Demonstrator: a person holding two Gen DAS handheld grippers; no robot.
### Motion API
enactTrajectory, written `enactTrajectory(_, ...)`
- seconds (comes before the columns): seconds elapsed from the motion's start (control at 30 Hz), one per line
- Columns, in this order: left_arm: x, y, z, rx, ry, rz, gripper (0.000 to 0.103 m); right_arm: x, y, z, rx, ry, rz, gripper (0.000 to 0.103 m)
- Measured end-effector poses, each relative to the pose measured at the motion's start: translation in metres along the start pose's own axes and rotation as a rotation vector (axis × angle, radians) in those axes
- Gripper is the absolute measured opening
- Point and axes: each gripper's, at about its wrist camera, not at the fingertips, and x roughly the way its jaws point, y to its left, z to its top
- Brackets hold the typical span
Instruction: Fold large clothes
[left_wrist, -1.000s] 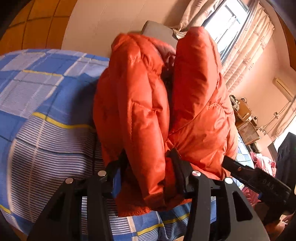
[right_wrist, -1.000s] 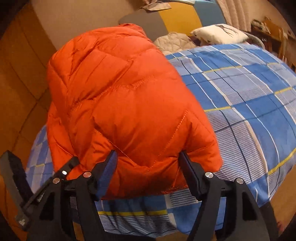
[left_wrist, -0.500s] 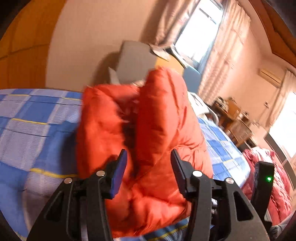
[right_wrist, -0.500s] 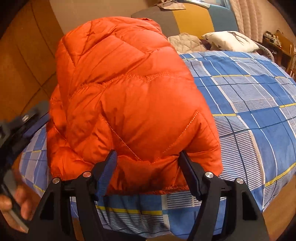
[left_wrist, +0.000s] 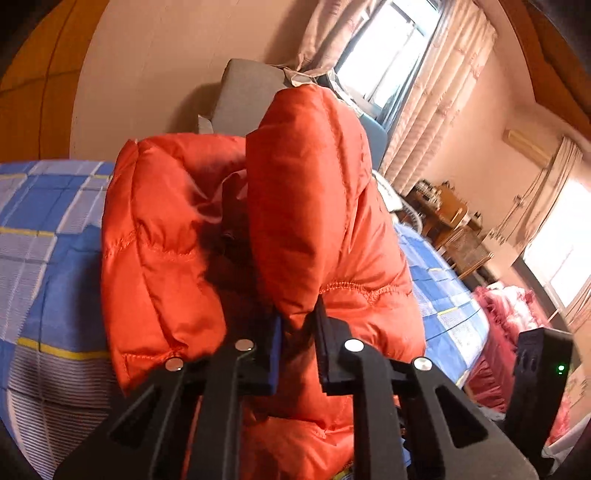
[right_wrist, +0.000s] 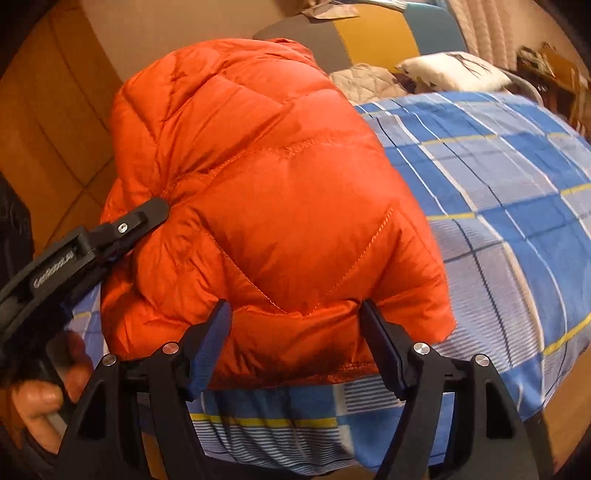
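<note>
A: Up close on the left wrist cam, what changed vs half a sec ago?
B: Left gripper (left_wrist: 297, 343) has narrowed; its jaws were apart w/ jacket bulging between, now pinched on a puffy fold of the orange down jacket (left_wrist: 258, 236). Blur's gone too.
A: Right side?
B: Right gripper (right_wrist: 295, 343) is as before: jaws wide apart, straddling the jacket hem, not squeezing it. Left gripper's finger (right_wrist: 147, 212) now presses into the jacket's side; earlier it sat clear of it.
A: Texture, shape?
B: Glossy quilted nylon, zigzag stitched seams, puffy lobes, bundled into a rounded heap. It sits at the near edge of the blue plaid bedspread (right_wrist: 498, 192), which is striped w/ thin yellow lines.
A: Farther back?
B: Quilted beige cushion (right_wrist: 364, 81), white pillow (right_wrist: 454, 70), then pleated cream curtains (left_wrist: 439, 96) by the window.
</note>
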Motion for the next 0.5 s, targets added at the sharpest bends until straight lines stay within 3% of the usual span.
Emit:
enactTrajectory(0.3,0.002,0.035,-0.019,-0.120,0.001,-0.042,0.010,0.005,0.011,0.000,-0.036,0.020,-0.004,0.073)
enactTrajectory(0.5,0.011,0.050,-0.029,-0.150,0.025,-0.052,0.010,0.014,0.013,-0.001,-0.077,0.057,-0.014,0.073)
